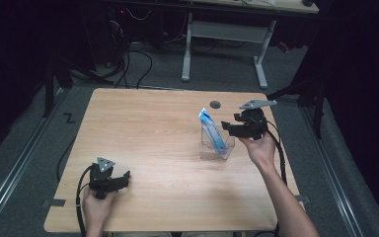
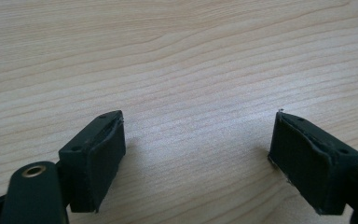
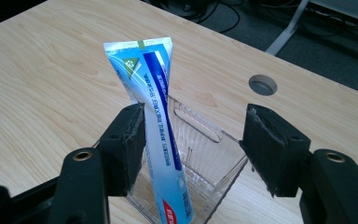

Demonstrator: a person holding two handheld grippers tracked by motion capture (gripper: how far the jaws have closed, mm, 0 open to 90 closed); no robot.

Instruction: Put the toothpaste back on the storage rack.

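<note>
A blue and white toothpaste tube [image 1: 210, 127] [image 3: 156, 121] stands tilted inside a clear plastic box [image 1: 218, 146] [image 3: 205, 154] right of the table's centre, its flat crimped end up. My right gripper [image 1: 225, 127] [image 3: 193, 149] is open just above the box; its left jaw is beside the tube and the right jaw stands well apart from it. At the table's near left, my left gripper [image 1: 124, 177] [image 2: 198, 163] is open low over bare wood, with nothing between its jaws.
The wooden table [image 1: 148, 133] has a round cable hole [image 1: 215, 104] [image 3: 263, 85] near its far edge behind the box. Beyond the table are a white desk frame [image 1: 222, 44] and cables on grey floor.
</note>
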